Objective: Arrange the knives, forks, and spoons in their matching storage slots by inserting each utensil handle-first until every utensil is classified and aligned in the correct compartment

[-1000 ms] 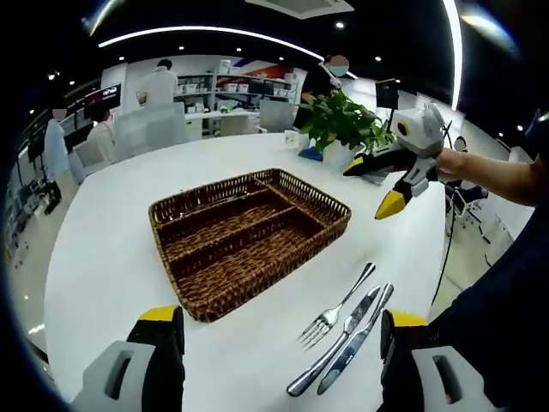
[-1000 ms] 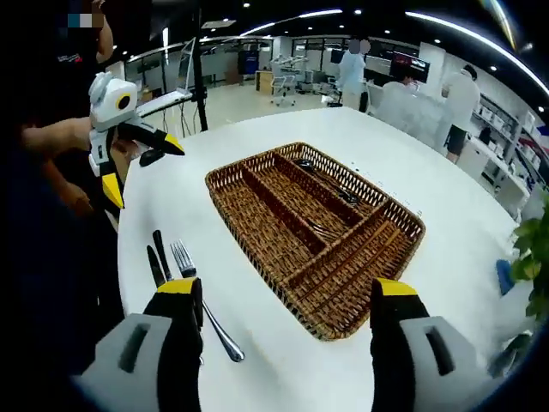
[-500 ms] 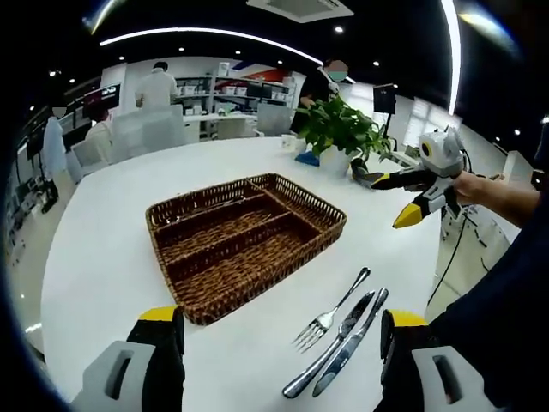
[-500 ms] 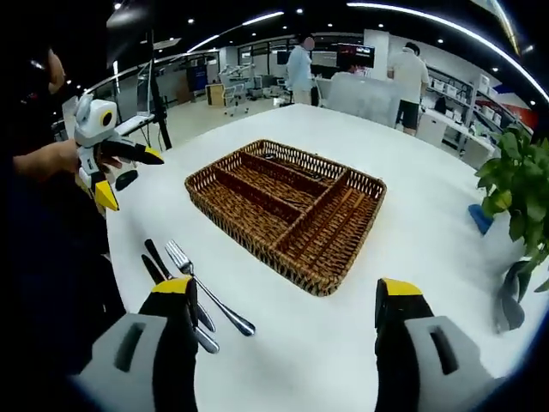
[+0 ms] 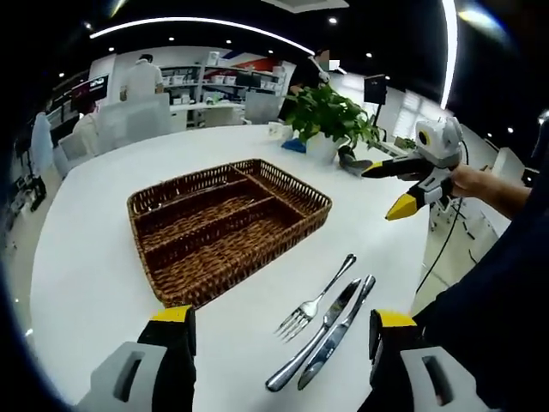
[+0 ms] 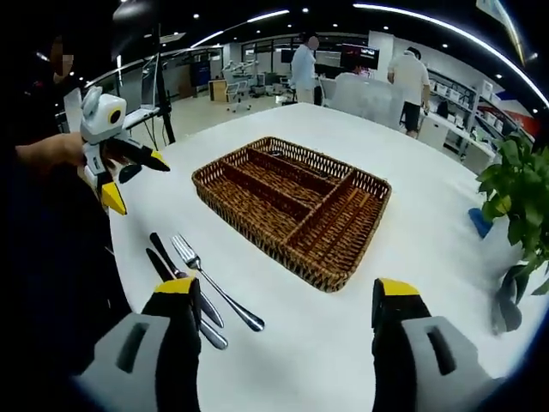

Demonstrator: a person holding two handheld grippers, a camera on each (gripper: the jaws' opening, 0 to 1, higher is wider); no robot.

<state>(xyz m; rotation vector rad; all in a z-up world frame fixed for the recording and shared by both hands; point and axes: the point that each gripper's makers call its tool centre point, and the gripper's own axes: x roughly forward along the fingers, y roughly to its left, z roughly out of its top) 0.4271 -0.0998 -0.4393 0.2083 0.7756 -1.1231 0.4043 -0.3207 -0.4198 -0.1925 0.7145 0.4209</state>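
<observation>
Between the earlier frames and now only my two cameras drifted a little; nothing on the round white table (image 5: 94,249) changed place. Both yellow-tipped jaw pairs stood wide apart, holding nothing: my left gripper (image 5: 279,330) and my right gripper (image 6: 287,300). I saw the brown woven wicker tray with divided compartments (image 5: 225,225) near the table's middle, apparently empty. Beside it, toward the table edge nearest me, lay one silver metal fork (image 5: 313,299) and two silver metal knives (image 5: 322,335), close together and roughly parallel. A green leafy potted plant (image 5: 328,116) stood at the far edge.
</observation>
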